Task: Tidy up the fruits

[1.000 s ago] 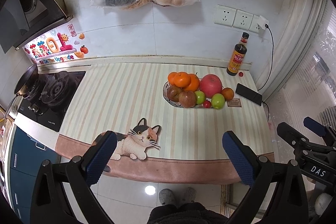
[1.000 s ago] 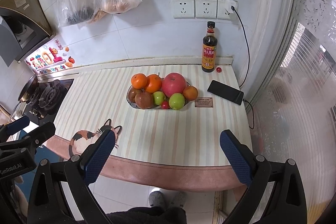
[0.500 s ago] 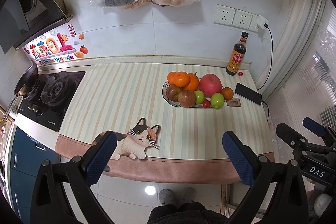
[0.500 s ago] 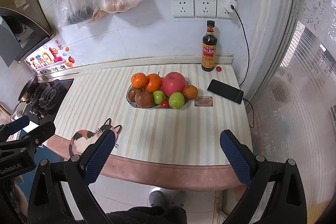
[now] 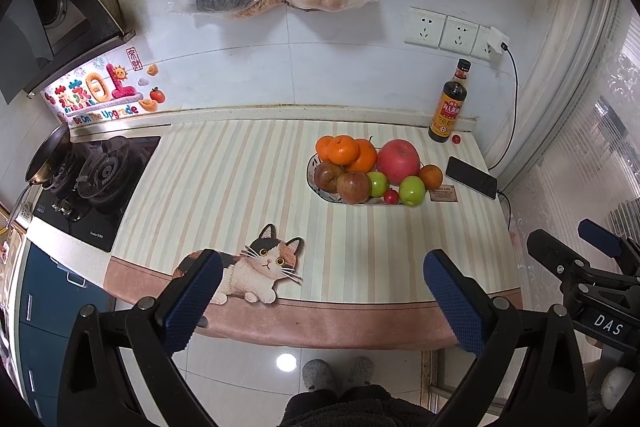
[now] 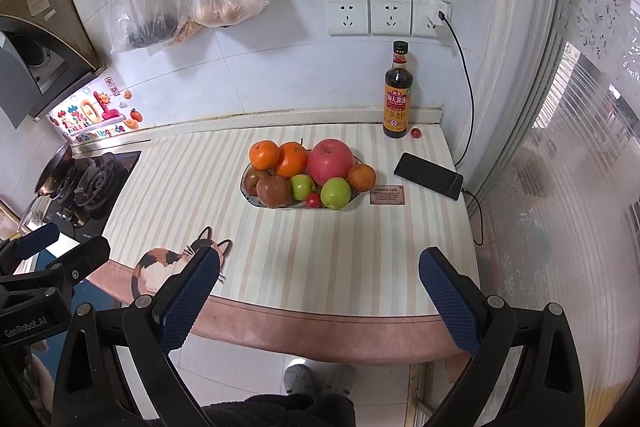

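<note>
In the left wrist view, the left gripper (image 5: 322, 297) was held back from the counter (image 5: 224, 179), out over the floor. Its two blue fingers stood wide apart with nothing between them. The plate (image 5: 314, 163) sat on the striped mat, and almost all the fruit was piled on it. The oranges (image 5: 346, 153) were at the back of the plate. The big red apple (image 5: 399, 157) was next to them. Two brownish apples (image 5: 352, 187) and two green apples (image 5: 412, 190) were at the front. A small red fruit (image 5: 391, 196) lay between the green ones. One more little red fruit (image 5: 455, 138) was not on the plate. It lay behind the plate, right beside the sauce bottle (image 5: 448, 109). A phone (image 5: 471, 176) lay on the far side of the plate from the stove.

In the right wrist view, the right gripper (image 6: 320, 295) was also back from the counter. It was spread open and held nothing. The plate (image 6: 250, 197) looked full here too. The lone red fruit (image 6: 416, 132) was well apart from the plate, by the foot of the bottle (image 6: 398, 95).

So the fruit was mostly gathered. This could be close to the end, with only the stray one left. Or the pile could be waiting to be sorted. These pictures did not settle which.
</note>
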